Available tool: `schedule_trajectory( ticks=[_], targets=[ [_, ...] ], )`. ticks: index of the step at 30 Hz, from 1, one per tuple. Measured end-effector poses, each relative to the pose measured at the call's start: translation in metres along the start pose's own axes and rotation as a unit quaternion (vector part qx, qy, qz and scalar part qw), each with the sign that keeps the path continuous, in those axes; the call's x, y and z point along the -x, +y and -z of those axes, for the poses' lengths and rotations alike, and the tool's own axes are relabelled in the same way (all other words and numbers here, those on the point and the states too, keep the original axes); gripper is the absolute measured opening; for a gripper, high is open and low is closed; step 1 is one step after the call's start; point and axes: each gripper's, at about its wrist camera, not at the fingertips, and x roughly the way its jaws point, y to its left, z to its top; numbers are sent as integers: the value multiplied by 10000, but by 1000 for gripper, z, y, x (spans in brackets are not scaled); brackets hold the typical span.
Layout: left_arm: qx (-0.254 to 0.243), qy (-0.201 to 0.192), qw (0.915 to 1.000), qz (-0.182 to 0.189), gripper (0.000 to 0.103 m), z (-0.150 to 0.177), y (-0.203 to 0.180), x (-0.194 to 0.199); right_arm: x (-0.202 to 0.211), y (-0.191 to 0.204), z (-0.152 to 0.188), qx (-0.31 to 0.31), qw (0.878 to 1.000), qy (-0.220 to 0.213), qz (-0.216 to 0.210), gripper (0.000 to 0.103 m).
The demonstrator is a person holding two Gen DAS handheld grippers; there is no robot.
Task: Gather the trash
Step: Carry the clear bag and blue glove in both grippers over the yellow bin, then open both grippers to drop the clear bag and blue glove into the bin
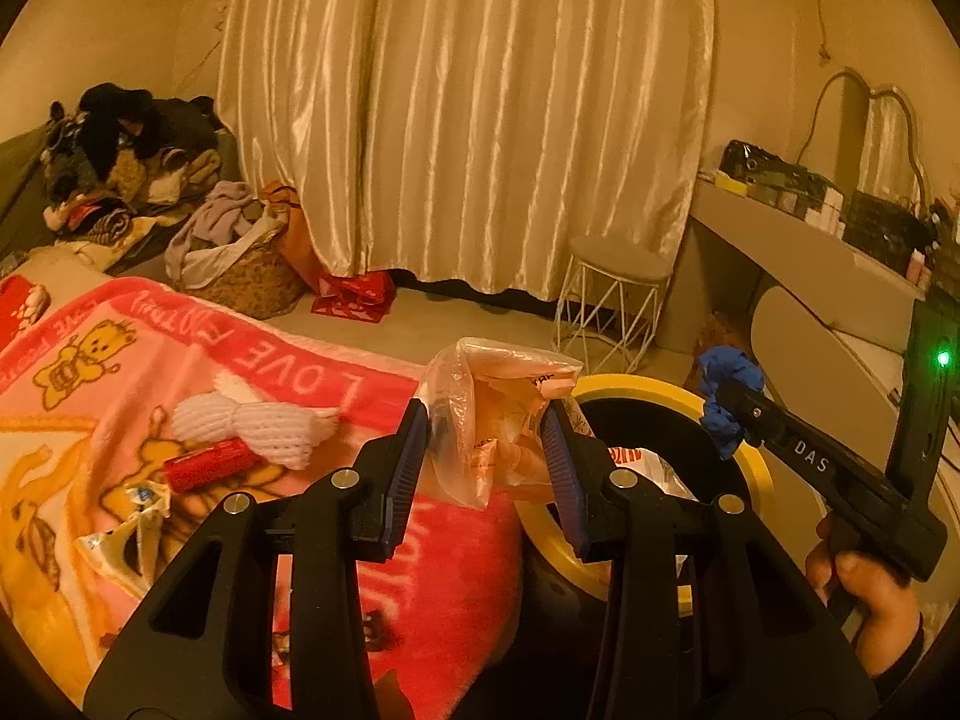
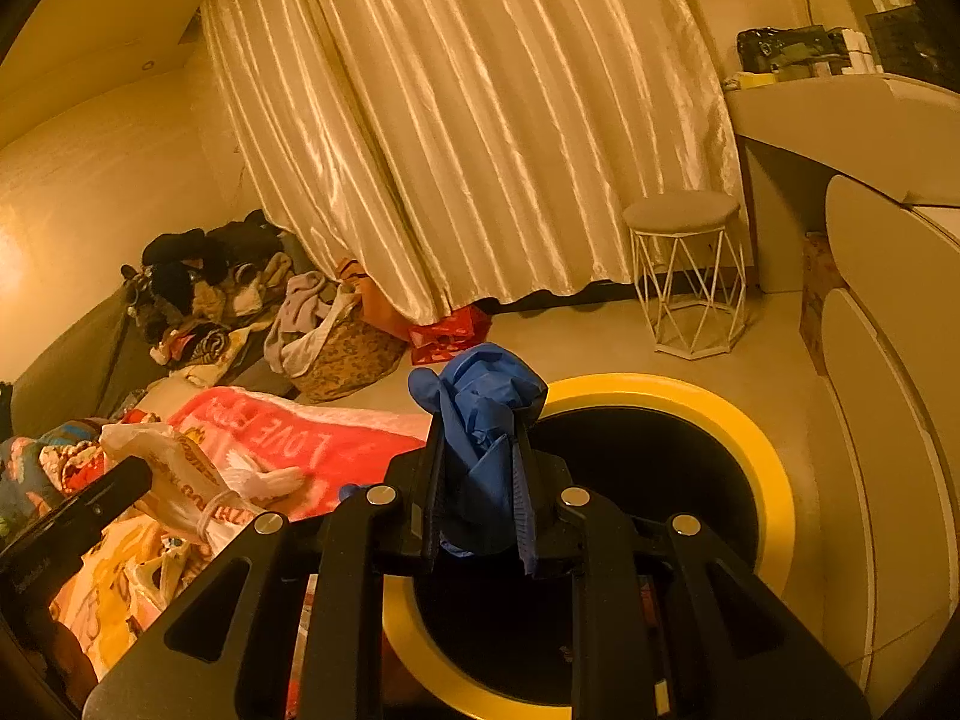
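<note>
Both hands loaded and closing on the bin! Centre of the left wrist view, the left gripper [image 1: 487, 450] pinches a crinkly clear plastic bag [image 1: 492, 414], soft and see-through with pale wrappers inside, hanging just at the left edge of the bin [image 1: 636, 387]. At the right of that frame the right gripper [image 1: 735, 414] comes in with a crumpled blue glove [image 1: 729, 384] at its tip, a hand [image 1: 864, 594] on the grip below.

Switch to the right wrist view: the right gripper [image 2: 480, 474] is squeezed tight on that glove [image 2: 480, 402], thin, rubbery-looking, bunched into a wad, right over the near rim of the bin [image 2: 720, 414]. Round bin, glossy yellow ring, black liner; something white seems to lie inside already, though it is hard to tell in this light.

So two pieces are a drop away from done. Still left on the fuzzy pink blanket [image 1: 288, 360] at mid-left: a white foam net [image 1: 258, 426], a small red roll [image 1: 207, 462], and a shiny torn wrapper [image 1: 129, 534] lower left. Plenty of pickups to go
</note>
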Motion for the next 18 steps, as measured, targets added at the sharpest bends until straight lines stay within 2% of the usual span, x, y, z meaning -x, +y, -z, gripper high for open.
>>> schedule_trajectory(
  ticks=[18],
  targets=[
    [-260, 207, 9994, 40, 32, 9, -26, -34, -8, -29, 1, -261, 9993, 92, 265, 19]
  ],
)
